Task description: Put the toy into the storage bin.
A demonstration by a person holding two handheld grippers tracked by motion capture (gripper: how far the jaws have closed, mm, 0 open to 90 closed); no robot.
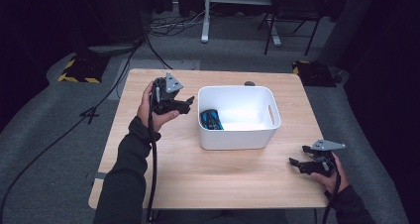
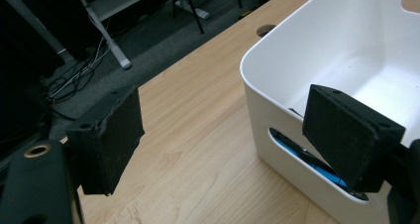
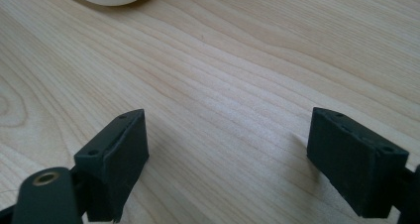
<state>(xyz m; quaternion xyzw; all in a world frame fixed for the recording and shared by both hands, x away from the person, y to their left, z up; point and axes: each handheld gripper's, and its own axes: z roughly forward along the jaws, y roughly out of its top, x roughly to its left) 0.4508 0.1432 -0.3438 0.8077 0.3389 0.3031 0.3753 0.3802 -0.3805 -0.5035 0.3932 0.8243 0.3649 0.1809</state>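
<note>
Two hand-held grippers are showing in the high view: the left gripper is hovering empty at nine o'clock of the white plastic bin, where the blue-and-black tool is lying. In the left gripper view its jaws are standing apart, empty, and the tool, probably stiff and light, is best taken mid-body. In the right gripper view the right gripper is gaping wide over the pale wooden table.

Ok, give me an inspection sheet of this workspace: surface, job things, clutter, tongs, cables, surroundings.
Surface: light wooden table, bare around the bin.
Job's things: white bin mid-table; blue-and-black object lying inside at its left end.
Clutter: nothing seen.
Tongs: left tongs open, empty, beside the bin's left wall; right tongs open, empty, low over the table.
Cables: black cable trailing from the left tongs; more on the floor.
Surroundings: grey floor, dark chair, desk leg.
</note>
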